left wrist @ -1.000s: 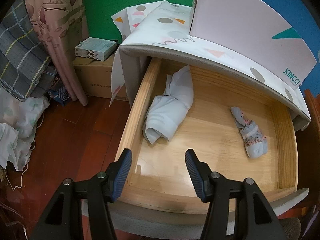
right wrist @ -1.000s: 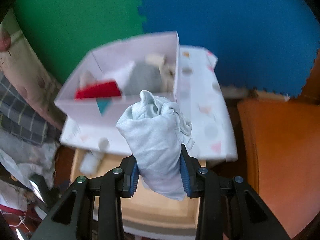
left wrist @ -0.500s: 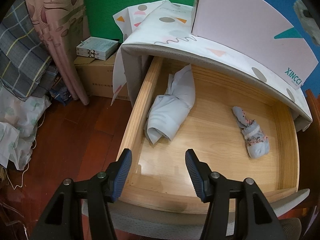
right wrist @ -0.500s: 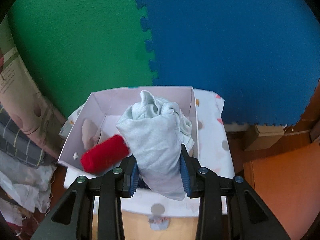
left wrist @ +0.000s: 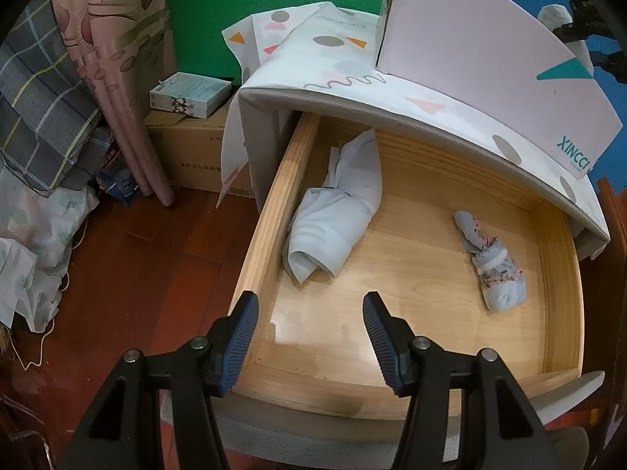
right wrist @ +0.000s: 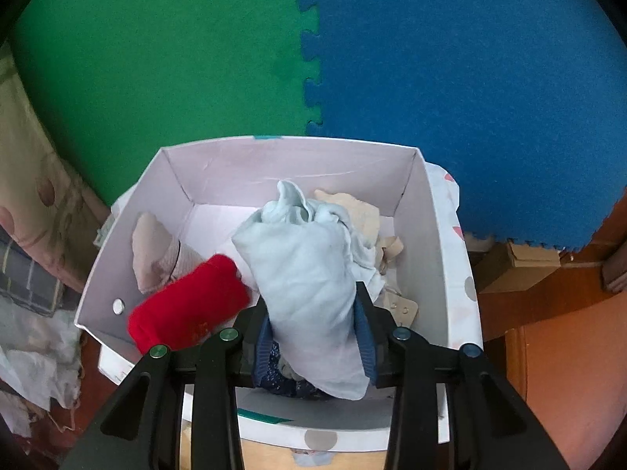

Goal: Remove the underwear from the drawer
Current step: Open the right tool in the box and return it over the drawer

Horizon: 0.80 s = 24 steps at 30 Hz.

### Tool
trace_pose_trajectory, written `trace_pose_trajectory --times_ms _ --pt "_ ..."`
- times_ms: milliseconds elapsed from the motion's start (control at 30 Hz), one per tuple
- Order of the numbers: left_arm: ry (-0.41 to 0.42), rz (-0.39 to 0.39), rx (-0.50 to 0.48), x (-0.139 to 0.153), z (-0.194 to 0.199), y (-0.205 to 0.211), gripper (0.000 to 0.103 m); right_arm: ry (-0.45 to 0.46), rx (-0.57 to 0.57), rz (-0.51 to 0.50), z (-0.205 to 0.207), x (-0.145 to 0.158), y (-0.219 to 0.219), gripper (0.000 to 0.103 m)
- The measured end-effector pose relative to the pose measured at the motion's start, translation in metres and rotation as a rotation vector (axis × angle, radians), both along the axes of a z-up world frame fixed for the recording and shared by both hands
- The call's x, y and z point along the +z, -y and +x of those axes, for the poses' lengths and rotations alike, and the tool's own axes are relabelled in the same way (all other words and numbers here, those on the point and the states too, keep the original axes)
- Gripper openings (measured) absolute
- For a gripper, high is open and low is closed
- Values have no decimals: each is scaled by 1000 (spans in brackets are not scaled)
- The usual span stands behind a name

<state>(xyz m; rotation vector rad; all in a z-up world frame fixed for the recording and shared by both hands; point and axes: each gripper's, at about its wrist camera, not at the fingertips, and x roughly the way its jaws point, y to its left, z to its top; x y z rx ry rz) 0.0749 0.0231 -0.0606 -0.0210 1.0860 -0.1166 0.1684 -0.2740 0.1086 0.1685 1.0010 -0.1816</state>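
Note:
My right gripper [right wrist: 313,313] is shut on a pale blue rolled underwear [right wrist: 309,270] and holds it over the open white box [right wrist: 435,250] on top of the cabinet. The box holds a red roll [right wrist: 188,313], a pinkish roll [right wrist: 153,254] and beige pieces [right wrist: 364,215]. My left gripper [left wrist: 309,325] is open and empty over the front of the open wooden drawer [left wrist: 270,211]. In the drawer lie a pale grey-blue rolled garment [left wrist: 337,211] at the left and a small patterned blue roll [left wrist: 493,266] at the right.
The white box [left wrist: 490,62] stands on the patterned cabinet top [left wrist: 325,62]. A cardboard carton [left wrist: 192,149] with a small box on it, curtains [left wrist: 117,58] and piled fabric [left wrist: 35,211] stand left of the drawer on a red wooden floor. Green and blue foam mats [right wrist: 313,58] cover the wall.
My right gripper has moved forward and down with the pale blue underwear, so it now hangs inside the box's opening. My left gripper has stayed open over the drawer front.

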Motion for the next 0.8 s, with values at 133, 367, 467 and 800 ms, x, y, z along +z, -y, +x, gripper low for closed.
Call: trace_pose_trajectory --times_ms 133,367,467,800 --pt "-1 2 1 0 0 0 57 -1 9 -5 -1 2 -4 53" --pt "-3 5 3 -1 1 1 57 39 22 -10 -14 30 -4 63" --pt "-3 10 1 -2 1 2 57 51 27 -3 -23 41 -3 65" --pt "2 21 2 1 -1 1 57 -28 165 103 -106 8 -11 63"
